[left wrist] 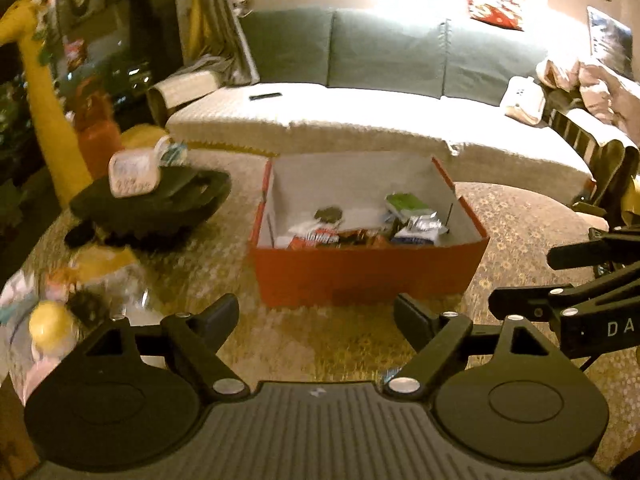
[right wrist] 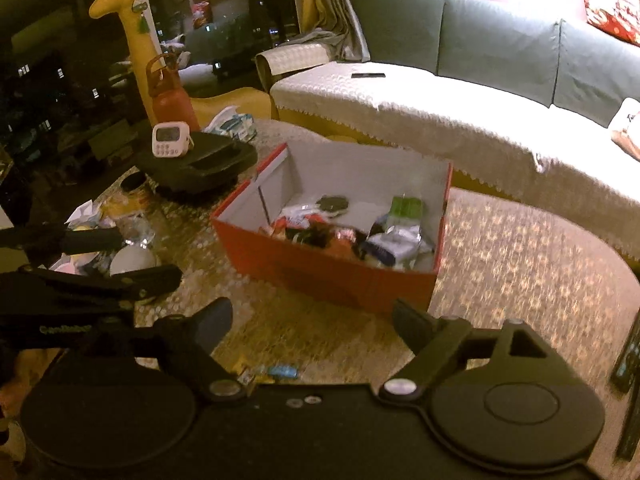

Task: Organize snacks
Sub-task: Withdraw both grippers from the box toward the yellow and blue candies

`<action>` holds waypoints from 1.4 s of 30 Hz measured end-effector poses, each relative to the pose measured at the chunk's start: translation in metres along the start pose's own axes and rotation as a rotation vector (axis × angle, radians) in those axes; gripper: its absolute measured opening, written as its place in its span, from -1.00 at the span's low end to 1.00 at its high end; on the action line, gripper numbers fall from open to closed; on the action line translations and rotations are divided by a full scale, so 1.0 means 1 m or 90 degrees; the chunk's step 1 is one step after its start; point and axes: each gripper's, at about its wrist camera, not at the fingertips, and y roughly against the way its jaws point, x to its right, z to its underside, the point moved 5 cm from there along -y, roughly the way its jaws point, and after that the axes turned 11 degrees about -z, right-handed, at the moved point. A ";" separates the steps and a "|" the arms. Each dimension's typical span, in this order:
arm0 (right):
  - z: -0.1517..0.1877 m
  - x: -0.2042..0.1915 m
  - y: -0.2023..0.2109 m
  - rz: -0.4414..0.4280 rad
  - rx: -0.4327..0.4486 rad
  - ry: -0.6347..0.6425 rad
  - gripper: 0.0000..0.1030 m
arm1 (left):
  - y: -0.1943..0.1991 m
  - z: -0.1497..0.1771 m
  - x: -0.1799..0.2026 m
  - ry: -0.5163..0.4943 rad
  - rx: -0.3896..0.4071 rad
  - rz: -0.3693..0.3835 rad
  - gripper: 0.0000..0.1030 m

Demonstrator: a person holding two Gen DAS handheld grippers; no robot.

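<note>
Spread, empty tongs (left wrist: 314, 316), snack box (left wrist: 360, 276) just ahead.

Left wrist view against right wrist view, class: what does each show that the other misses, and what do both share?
Left wrist view only: framed pictures on the wall at right.

Right wrist view only: a small blue wrapper on the table just ahead of the tongs, and a remote at the right edge.

Both: the red box of snacks, white timer, yellow giraffe, sofa, and open, empty tongs.
</note>
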 end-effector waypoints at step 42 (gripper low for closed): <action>0.086 -0.034 -0.150 0.038 -0.142 -0.192 0.55 | -0.033 0.111 -0.078 0.167 -0.081 -0.076 0.73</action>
